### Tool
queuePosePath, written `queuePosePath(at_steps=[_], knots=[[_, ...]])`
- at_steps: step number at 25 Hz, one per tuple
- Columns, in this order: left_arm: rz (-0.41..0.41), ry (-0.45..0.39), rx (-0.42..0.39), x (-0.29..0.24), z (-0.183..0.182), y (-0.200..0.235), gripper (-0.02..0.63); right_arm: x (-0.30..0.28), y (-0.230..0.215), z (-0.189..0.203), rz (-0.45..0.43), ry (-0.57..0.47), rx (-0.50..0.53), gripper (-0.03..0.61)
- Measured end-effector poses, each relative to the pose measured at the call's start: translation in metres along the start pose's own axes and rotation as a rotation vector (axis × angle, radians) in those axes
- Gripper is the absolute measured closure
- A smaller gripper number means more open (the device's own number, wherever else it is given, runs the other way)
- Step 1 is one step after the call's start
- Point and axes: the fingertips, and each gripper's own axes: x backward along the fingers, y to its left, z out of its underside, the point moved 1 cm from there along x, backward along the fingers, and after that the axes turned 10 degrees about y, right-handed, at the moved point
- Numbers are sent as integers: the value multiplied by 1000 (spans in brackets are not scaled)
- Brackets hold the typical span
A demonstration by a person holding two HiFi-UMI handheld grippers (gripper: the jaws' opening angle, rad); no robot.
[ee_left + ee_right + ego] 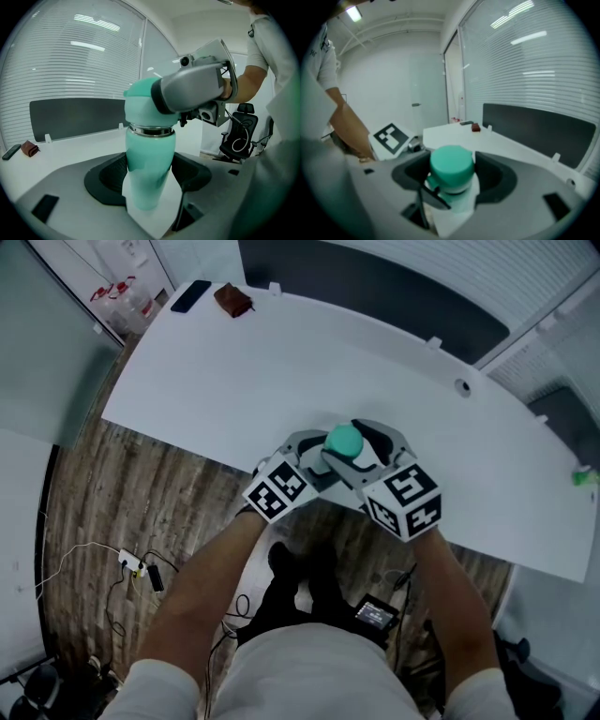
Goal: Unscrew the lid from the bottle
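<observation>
The left gripper point(311, 454) is clamping both jaws against the body of the mint-green bottle with a steel neck ring point(149, 161), holding it upright between them, just above the white curved table point(281, 362). The right gripper point(377, 452) is meeting it from the opposite side, its jaws pressing on either side of the round mint-green lid point(451, 167), which is sitting on the bottle's neck.

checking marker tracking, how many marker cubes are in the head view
2. The left cube sits left of the teal bottle, the right cube right of it, both nearer the person. None appears hidden.
</observation>
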Motion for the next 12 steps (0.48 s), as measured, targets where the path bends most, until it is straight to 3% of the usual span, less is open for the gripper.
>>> queuePosePath(at_steps=[12], knots=[[-2,0,7,-1,0,1,307,6,2,-13,-7,-32,-9,273]])
